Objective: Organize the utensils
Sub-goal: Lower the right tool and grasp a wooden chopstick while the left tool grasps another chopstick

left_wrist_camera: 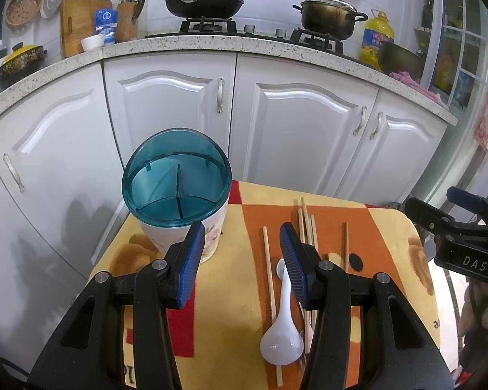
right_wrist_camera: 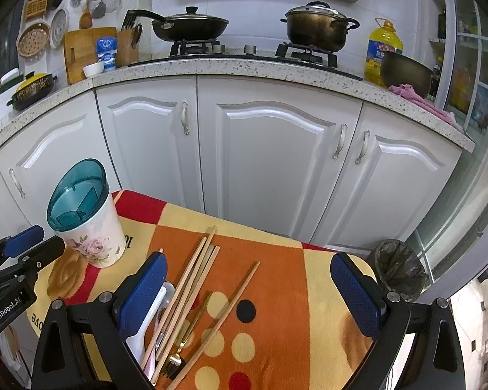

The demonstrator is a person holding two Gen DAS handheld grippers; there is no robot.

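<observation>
Utensils lay loose on the patterned cloth [right_wrist_camera: 276,279] over a small table: several wooden chopsticks [right_wrist_camera: 192,279], a white ladle-type spoon [left_wrist_camera: 281,331] and a gold fork [right_wrist_camera: 175,357], all bunched in one overlapping cluster. One chopstick [right_wrist_camera: 224,318] lay apart, slanted across the orange panel. The holder cup [left_wrist_camera: 179,201], floral with a teal divided insert, stood upright at the far left corner, empty as far as could be seen.

Left gripper [left_wrist_camera: 242,260] hovered with jaws partly spread, nothing between the pads; the spoon handle sat just below its right finger. Right gripper [right_wrist_camera: 249,292] stood wide open over the cluster, also empty.

Risks, as judged:
- Chopsticks lay crossed and touching; closing on one would likely drag or roll its neighbours.
- Spoon handle looked smooth and glossy, so it could slip or pivot in the pads.
- Fork lay partly under the sticks; lifting it first might scatter them.
- Cup stood close to the table's far left edge; a sideways nudge while inserting could tip or push it off.
- Insert compartments looked narrow; a tilted stick might catch on the divider.

Room: open cloth between cup and cluster, and more on the right half. Table edges were near on all sides; a bin [right_wrist_camera: 397,269] sat beyond the right corner. The two grippers were well apart.
</observation>
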